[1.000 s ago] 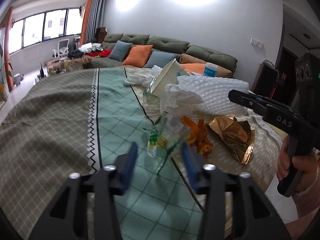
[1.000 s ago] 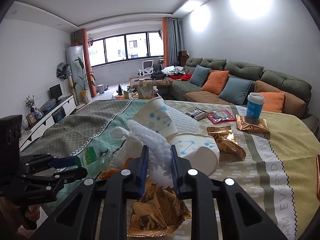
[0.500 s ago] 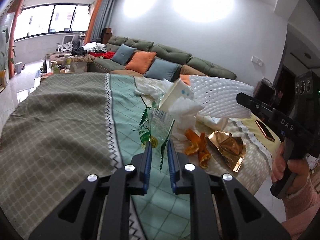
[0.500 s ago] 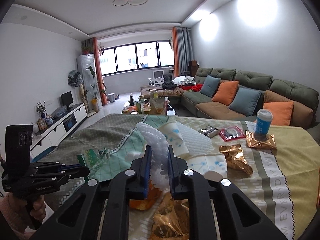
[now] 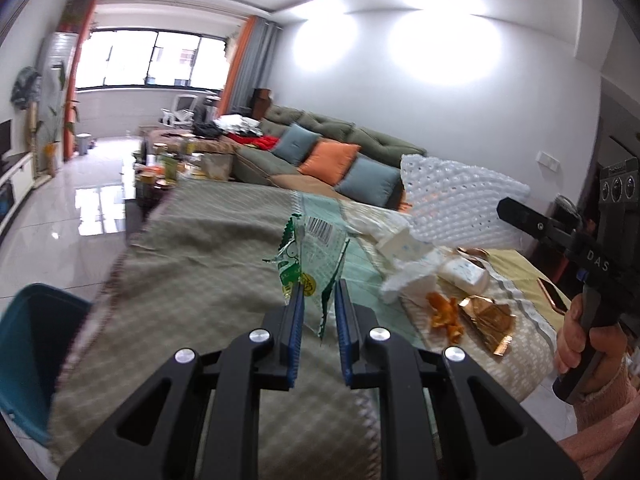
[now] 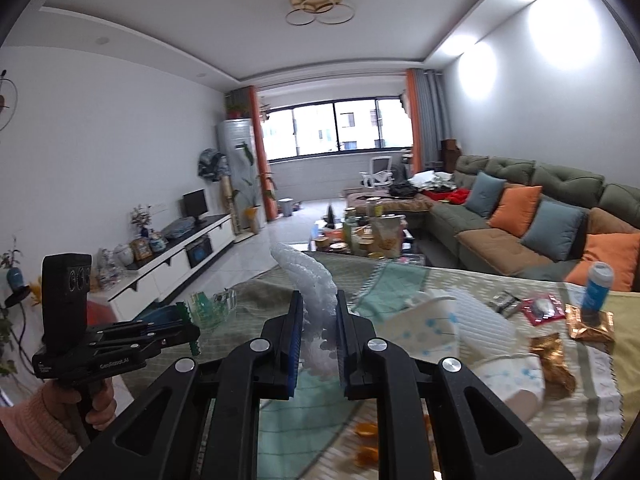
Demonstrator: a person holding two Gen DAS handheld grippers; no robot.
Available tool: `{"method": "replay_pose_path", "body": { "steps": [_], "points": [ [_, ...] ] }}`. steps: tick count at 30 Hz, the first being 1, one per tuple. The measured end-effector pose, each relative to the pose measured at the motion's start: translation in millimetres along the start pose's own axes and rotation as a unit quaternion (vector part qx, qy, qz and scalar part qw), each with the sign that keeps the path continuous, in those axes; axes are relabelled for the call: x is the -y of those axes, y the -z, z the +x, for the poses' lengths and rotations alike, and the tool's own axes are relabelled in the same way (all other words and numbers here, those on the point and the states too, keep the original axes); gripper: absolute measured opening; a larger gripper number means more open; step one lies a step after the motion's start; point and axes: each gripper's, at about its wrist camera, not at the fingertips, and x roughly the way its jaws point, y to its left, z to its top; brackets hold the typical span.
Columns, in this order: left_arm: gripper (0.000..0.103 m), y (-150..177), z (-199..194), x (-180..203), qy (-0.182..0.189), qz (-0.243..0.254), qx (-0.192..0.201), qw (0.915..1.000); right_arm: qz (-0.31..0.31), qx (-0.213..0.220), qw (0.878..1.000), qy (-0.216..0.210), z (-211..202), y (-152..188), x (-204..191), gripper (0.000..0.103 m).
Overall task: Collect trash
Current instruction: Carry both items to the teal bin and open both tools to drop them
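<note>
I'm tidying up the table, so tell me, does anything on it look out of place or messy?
Yes. Litter is strewn over the tablecloth: tipped-over paper cups, orange peel and crumpled gold wrappers. A phone lies near the table's edge, not trash.

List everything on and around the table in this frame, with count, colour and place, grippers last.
clear wrapper: one, transparent with green print, between the left gripper's pads
foam net: one, white, between the right gripper's pads
paper cups: two, white with blue print, lying on the table
gold wrappers: three, table's right side
orange peel: few pieces, near edge
blue cup: one, standing on a gold wrapper
bin: one, teal, beside the table
tablecloth: one, green and yellow
left gripper: black, blue pads, shut
right gripper: black, shut
</note>
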Motion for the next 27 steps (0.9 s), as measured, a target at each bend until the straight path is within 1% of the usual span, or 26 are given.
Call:
{"method": "replay_pose_path", "body": {
  "steps": [4, 9, 17, 22, 27],
  "points": [
    [0.017, -0.2, -19.7, -24.5, -0.035, -0.015, 0.012, 0.9992, 0.005, -0.018, 0.999, -0.05, 25.6, -2.1, -15.1, 0.015],
    [0.017, -3.0, -39.2, -53.9, -0.083, -0.031, 0.021, 0.9959, 0.003, -0.044, 0.993, -0.11, 59.8, -3.5, -41.4, 0.015],
    [0.017, 0.1, -68.7, -114.1, -0.151, -0.077, 0.025, 0.9852, -0.022, -0.076, 0.979, -0.186, 115.3, -15.3, -93.5, 0.015],
    [0.017, 11.0, -77.7, -148.6, -0.182, -0.101, 0.013, 0.9781, -0.035, -0.1, 0.968, -0.227, 148.5, -17.3, -130.3, 0.015],
    [0.018, 20.0, -80.5, -177.0, -0.199, -0.125, 0.001, 0.9721, -0.047, -0.128, 0.957, -0.254, 173.0, -12.6, -160.4, 0.015]
  ]
}}
